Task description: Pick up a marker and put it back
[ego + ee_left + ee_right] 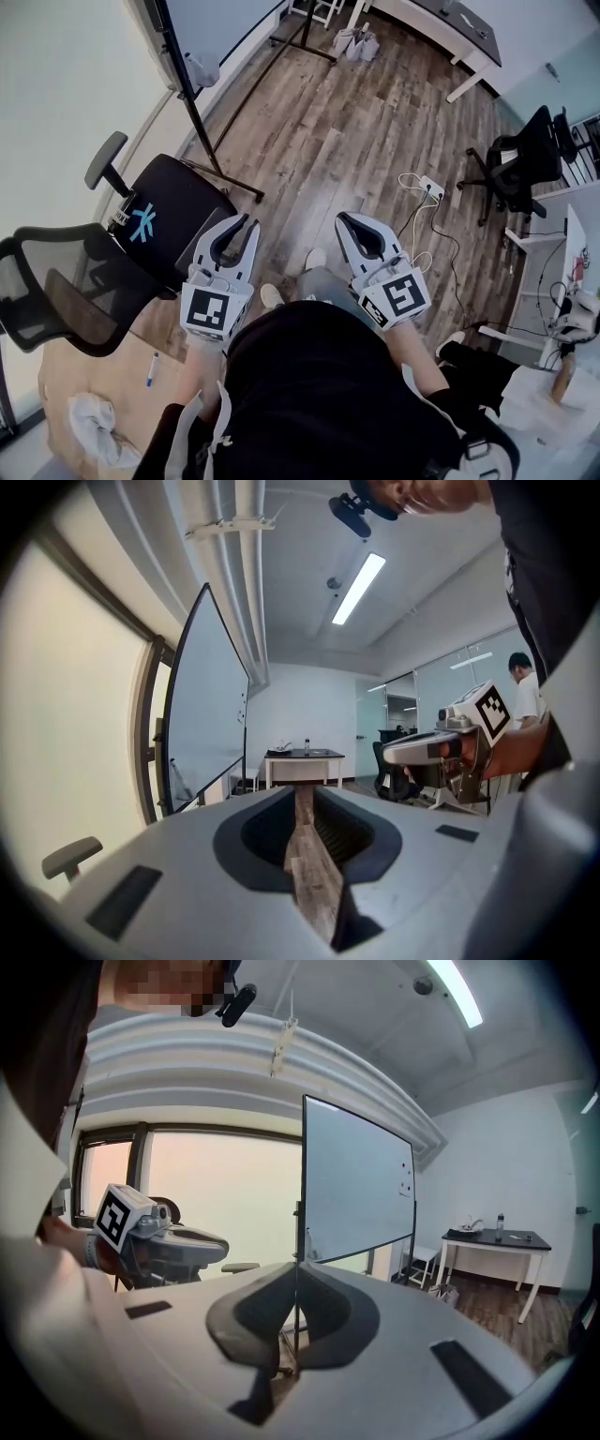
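Table: light wooden top at the lower left of the head view, carrying a crumpled pale cloth.
Marker: white barrel with a blue end, lying flat on the table just beside the cloth. It is well apart from both grippers and touched by neither.
Office chair: black mesh-back unit with a blue emblem on the seat, standing between the table and the left gripper.
Whiteboard: mobile board on a black stand, upright on the wood-plank floor, beyond the chair along the window wall.
Left gripper: held out roughly level over the floor, with its marker cube toward the person. The tool is released. In the left gripper view the jaws stand a narrow slot apart, and only floor planks show through that slot.
Right gripper: held out beside the left one, roughly parallel to it and apart from it. The tool is clenched on itself. In the right gripper view the jaw tips meet in a thin line, with no object between them.
Power strip: white unit on the floor beyond the right gripper, with loose cables trailing from it.
Desk: dark top on white legs at the far end of the room.
Second chair: black, at the right edge of the head view.
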Tool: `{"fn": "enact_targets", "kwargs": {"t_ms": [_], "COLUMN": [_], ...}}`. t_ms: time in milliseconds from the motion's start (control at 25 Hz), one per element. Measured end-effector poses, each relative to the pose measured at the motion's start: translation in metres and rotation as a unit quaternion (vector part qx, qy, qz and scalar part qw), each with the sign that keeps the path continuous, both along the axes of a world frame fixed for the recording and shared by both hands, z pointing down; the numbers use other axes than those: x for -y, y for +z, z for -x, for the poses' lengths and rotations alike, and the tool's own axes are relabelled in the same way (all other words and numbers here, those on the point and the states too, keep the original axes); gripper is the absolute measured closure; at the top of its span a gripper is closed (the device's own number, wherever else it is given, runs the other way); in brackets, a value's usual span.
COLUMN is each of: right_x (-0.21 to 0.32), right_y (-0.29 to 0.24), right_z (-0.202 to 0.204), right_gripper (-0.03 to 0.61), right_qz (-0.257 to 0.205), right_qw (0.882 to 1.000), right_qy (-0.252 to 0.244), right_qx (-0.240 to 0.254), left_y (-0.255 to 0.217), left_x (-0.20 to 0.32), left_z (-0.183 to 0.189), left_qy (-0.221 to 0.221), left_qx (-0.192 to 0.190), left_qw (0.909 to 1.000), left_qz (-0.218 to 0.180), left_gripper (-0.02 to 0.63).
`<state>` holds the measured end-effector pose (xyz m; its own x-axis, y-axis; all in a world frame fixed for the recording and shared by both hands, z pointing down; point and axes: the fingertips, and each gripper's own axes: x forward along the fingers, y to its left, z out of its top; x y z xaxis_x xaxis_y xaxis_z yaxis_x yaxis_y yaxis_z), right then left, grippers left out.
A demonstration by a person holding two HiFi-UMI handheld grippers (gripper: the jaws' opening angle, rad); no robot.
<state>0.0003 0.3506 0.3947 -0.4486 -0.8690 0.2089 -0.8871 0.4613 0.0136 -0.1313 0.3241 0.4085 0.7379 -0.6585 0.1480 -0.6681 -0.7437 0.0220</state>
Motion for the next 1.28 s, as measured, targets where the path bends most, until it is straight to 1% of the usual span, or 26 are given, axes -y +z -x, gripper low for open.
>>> {"fn": "enact_targets", "kwargs": {"t_ms": [80, 280, 440, 600, 720, 920, 1080, 1280], "right_x": [0.012, 0.053, 0.102, 0.158, 0.197, 0.259, 0.299, 0.338], "right_y": [0.003, 0.014, 0.013, 0.009, 0.009, 0.012, 0.01, 0.014], "right_z": [0.002, 0.001, -0.006, -0.021, -0.036, -0.057, -0.072, -0.087], "right_gripper": [0.561, 0.561, 0.561, 0.561, 0.561, 0.561, 0.561, 0.561], "right_qz": [0.003, 0.015, 0.011, 0.021, 0.026, 0.035, 0.037, 0.039], "right_qw": [1.0, 0.999, 0.999, 0.998, 0.997, 0.993, 0.99, 0.985], "right_qy": [-0.004, -0.012, -0.03, -0.053, -0.073, -0.106, -0.131, -0.164], "right_qx": [0.004, 0.025, 0.021, 0.018, 0.02, 0.024, 0.031, 0.034], "left_y": [0.004, 0.013, 0.015, 0.014, 0.014, 0.014, 0.015, 0.02], "left_x": [0.009, 0.046, 0.095, 0.145, 0.181, 0.238, 0.275, 0.311], "left_z": [0.002, 0.003, 0.001, -0.011, -0.023, -0.036, -0.047, -0.055], "left_qy": [-0.005, -0.021, -0.043, -0.066, -0.086, -0.138, -0.174, -0.224], "left_qx": [0.002, 0.01, 0.023, 0.019, 0.024, 0.016, 0.026, 0.024], "left_qw": [1.0, 0.9997, 0.9988, 0.9974, 0.9956, 0.9892, 0.9829, 0.9716], "left_qz": [0.008, 0.012, 0.004, 0.022, 0.028, 0.045, 0.056, 0.073], "left_gripper": [0.557, 0.555, 0.557, 0.555, 0.557, 0.557, 0.557, 0.557]}}
